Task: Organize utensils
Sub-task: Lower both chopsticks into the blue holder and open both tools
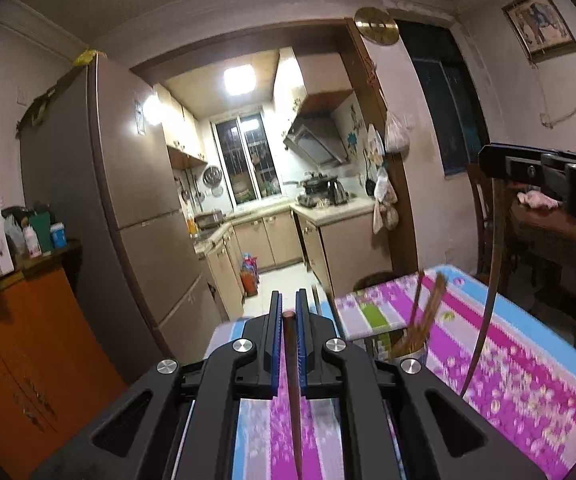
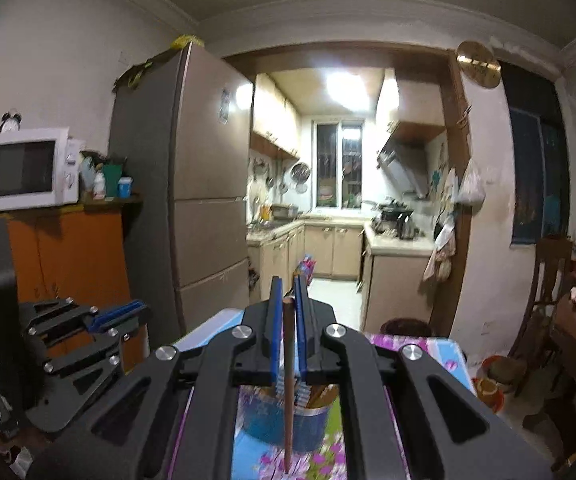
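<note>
My left gripper [image 1: 288, 300] is shut on a brown chopstick [image 1: 292, 380], which hangs down between the blue pads over the flowered tablecloth [image 1: 508, 360]. To its right a cup [image 1: 406, 348] holds several chopsticks [image 1: 428, 304]. My right gripper [image 1: 492, 164] shows at the upper right, with a long chopstick [image 1: 488, 280] hanging from it. In the right wrist view my right gripper [image 2: 287, 286] is shut on that chopstick [image 2: 288, 380], above the blue cup [image 2: 263, 420]. The left gripper [image 2: 139, 308] is at the left edge.
A tall fridge [image 1: 135, 200] and an orange cabinet [image 1: 27, 340] with a microwave [image 2: 27, 168] stand to the left. A kitchen doorway lies straight ahead. A dark wooden table [image 1: 556, 232] and a chair [image 2: 548, 288] stand to the right of the covered table.
</note>
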A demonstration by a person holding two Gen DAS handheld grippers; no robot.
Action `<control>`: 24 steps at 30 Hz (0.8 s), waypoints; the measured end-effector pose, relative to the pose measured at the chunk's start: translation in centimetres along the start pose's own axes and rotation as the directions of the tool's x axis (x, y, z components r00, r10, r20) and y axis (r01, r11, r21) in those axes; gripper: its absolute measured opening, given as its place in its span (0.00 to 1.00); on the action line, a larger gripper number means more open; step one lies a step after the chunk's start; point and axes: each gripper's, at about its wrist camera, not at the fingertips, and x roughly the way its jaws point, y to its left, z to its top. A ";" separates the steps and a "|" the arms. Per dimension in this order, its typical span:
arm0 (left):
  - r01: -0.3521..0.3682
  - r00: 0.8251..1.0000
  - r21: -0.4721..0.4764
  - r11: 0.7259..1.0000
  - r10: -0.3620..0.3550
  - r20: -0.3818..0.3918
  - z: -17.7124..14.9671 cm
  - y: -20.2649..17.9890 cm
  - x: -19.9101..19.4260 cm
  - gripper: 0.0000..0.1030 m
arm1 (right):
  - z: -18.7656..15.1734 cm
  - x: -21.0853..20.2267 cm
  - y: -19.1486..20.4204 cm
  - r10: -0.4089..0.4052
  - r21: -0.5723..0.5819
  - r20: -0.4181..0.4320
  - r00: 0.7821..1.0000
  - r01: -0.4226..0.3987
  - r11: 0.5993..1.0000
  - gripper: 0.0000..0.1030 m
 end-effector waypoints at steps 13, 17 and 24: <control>0.156 0.977 -0.167 0.973 -0.128 0.168 8.9 1.2 4.7 0.08 | 3.7 4.9 -3.7 -0.057 0.083 0.091 0.994 0.050 0.995 0.05; 0.160 0.976 -0.185 0.970 -0.127 0.176 8.5 0.5 7.5 0.08 | 2.7 7.2 -4.6 -0.056 0.120 0.083 0.995 0.046 0.992 0.05; 0.160 0.978 -0.214 0.964 -0.126 0.165 5.4 -0.2 12.5 0.08 | 0.1 10.4 -5.5 -0.058 0.166 0.065 0.996 0.046 0.985 0.05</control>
